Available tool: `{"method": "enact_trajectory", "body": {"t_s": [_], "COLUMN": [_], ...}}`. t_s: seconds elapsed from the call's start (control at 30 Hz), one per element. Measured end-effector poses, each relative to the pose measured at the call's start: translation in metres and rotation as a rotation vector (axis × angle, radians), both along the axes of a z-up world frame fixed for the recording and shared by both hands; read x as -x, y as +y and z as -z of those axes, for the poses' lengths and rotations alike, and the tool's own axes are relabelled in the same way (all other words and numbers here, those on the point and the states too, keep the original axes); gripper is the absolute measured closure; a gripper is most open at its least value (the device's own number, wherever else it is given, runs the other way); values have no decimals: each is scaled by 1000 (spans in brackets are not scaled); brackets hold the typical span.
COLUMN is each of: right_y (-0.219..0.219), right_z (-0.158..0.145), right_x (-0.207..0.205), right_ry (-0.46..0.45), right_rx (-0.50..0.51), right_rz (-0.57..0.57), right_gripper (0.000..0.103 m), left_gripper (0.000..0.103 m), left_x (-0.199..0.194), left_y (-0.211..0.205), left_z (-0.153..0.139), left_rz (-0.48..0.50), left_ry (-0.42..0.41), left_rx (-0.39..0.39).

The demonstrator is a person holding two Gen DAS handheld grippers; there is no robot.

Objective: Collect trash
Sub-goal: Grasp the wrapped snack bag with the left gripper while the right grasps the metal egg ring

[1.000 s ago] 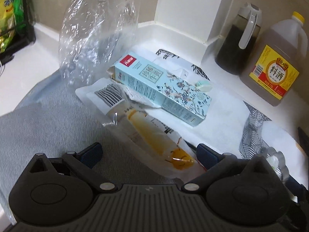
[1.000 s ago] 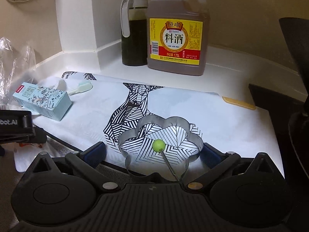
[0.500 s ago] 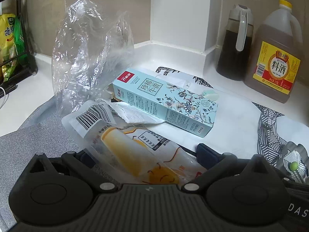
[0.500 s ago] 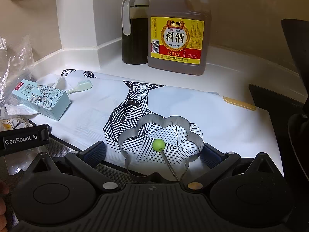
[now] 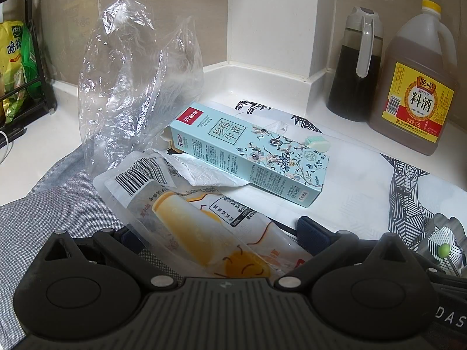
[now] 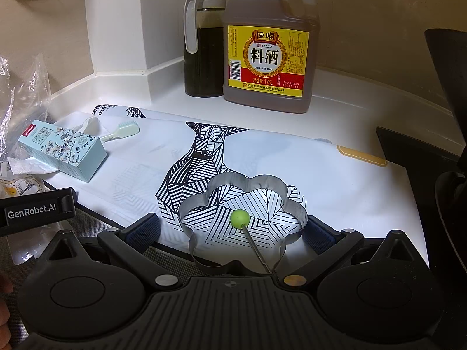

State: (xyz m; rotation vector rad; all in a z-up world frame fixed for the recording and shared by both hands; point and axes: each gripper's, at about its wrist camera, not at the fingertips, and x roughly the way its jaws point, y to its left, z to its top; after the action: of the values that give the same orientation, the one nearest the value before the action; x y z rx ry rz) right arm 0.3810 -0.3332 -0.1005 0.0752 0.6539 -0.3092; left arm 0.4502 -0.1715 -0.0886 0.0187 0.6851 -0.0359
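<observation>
A clear snack wrapper (image 5: 186, 218) with orange print and a barcode lies between the open fingers of my left gripper (image 5: 219, 233). Behind it lie a torn white paper scrap (image 5: 201, 169), a pale blue flowered carton (image 5: 248, 154) and a crumpled clear plastic bag (image 5: 131, 87). A pale green toothbrush (image 6: 119, 132) lies past the carton. My right gripper (image 6: 233, 227) is open around a flower-shaped metal ring (image 6: 242, 213) with a green ball on a thin rod (image 6: 240, 218). The carton also shows in the right wrist view (image 6: 64, 148).
A white mat with black line art (image 6: 204, 151) covers the counter. A dark oil jug (image 6: 204, 43) and a big cooking wine bottle (image 6: 268, 43) stand at the back by a white pillar (image 5: 271, 20). A rack with snack bags (image 5: 14, 67) stands far left. A black stove edge (image 6: 423, 151) lies to the right.
My left gripper has moved forward and tilted up, so the snack wrapper now lies deeper between its fingers. My right gripper has stayed around the metal ring.
</observation>
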Motion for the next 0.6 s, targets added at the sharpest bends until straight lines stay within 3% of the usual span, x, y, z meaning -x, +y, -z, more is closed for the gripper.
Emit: {"method": "enact_trajectory", "body": {"t_s": [0.6], "right_y": [1], "right_z": [0], "right_x": [-1], "right_ry": [2], "right_rx": [3], "right_rz": [2], "right_gripper": [0], "left_gripper": [0], "left_x": [0], "left_y": [0], "left_z": [-1], "left_rz": [-4], "left_ry": [1], "left_rx": [-4]}}
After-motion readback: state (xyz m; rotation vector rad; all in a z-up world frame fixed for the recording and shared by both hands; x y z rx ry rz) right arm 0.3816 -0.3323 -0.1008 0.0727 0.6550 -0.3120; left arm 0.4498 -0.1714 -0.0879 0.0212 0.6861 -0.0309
